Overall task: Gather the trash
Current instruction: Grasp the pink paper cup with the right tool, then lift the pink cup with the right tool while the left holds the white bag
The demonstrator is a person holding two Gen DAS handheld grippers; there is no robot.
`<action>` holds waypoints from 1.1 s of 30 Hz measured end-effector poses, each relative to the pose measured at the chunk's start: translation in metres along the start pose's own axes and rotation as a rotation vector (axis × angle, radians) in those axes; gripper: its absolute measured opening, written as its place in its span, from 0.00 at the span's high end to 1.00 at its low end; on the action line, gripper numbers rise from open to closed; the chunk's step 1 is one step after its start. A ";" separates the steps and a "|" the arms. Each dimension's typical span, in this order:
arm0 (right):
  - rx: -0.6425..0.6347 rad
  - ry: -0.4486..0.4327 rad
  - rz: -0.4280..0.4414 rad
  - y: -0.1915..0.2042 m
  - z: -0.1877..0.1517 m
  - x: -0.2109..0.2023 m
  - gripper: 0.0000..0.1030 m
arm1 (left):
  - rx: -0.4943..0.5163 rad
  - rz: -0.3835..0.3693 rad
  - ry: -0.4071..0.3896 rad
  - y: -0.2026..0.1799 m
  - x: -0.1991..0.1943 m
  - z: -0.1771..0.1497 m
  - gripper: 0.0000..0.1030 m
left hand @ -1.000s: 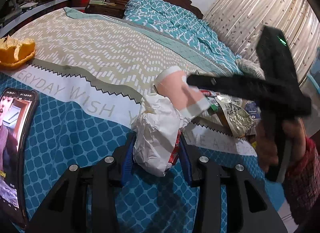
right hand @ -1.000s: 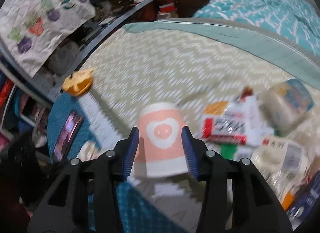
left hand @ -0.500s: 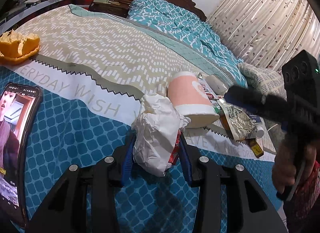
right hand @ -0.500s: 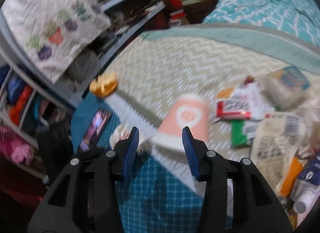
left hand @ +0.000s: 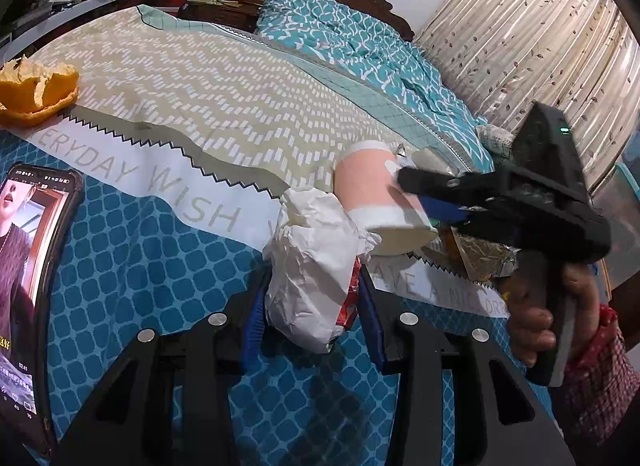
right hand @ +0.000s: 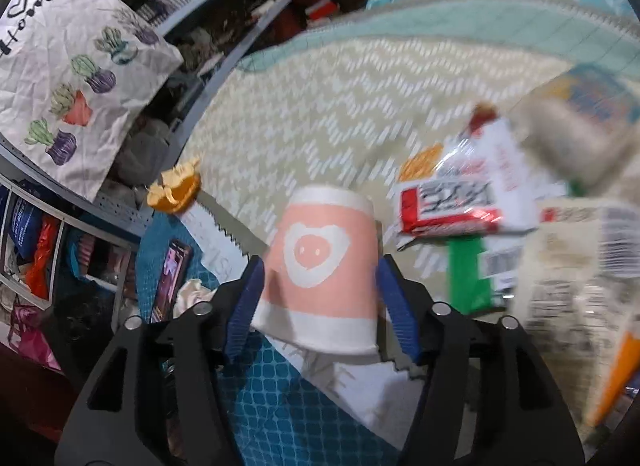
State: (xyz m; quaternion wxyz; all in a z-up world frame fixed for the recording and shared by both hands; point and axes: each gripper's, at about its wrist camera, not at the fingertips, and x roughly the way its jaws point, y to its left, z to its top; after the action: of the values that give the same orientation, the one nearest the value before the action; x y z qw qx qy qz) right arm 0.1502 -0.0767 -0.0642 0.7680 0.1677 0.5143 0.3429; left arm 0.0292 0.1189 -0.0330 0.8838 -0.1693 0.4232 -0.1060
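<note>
The pink paper cup (right hand: pixel 324 266) stands upside down on the bed (left hand: pixel 224 105), rim down and tilted, just beside the crumpled white paper wad (left hand: pixel 316 266). The right claw (right hand: pixel 320 302) straddles it with its jaws opening; the blue pads (right hand: pixel 244 302) look clear of the cup wall, so I judge it released or nearly so. The left claw (left hand: pixel 312 306) is clamped on the wad, which looks soft and feather-light and should crush further without slipping. The cup is thin and light too: a hard squeeze at mid-wall would likely buckle it, so the white band near the rolled rim is the stiffer place to take hold. Plastic wrappers (right hand: pixel 460 201) lie near on the right, probably slippery.
</note>
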 end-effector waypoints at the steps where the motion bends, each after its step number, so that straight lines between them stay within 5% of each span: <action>1: 0.006 0.019 0.013 0.000 -0.002 0.007 0.38 | 0.000 0.000 0.001 0.000 0.000 0.000 0.62; 9: -0.036 -0.030 -0.001 0.018 -0.020 -0.001 0.59 | 0.009 -0.004 0.004 -0.002 0.003 0.002 0.61; 21: -0.084 -0.276 -0.079 0.024 -0.074 -0.096 0.60 | 0.047 0.005 -0.027 -0.008 0.000 0.001 0.62; 33: 0.029 -0.381 -0.144 -0.012 -0.138 -0.160 0.60 | 0.108 0.002 -0.038 -0.024 -0.005 -0.005 0.62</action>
State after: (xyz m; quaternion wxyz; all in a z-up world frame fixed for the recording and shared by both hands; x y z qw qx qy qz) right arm -0.0079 -0.2106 -0.0207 0.8714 0.2035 0.3753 0.2415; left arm 0.0214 0.0977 -0.0226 0.8995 -0.1231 0.4004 -0.1247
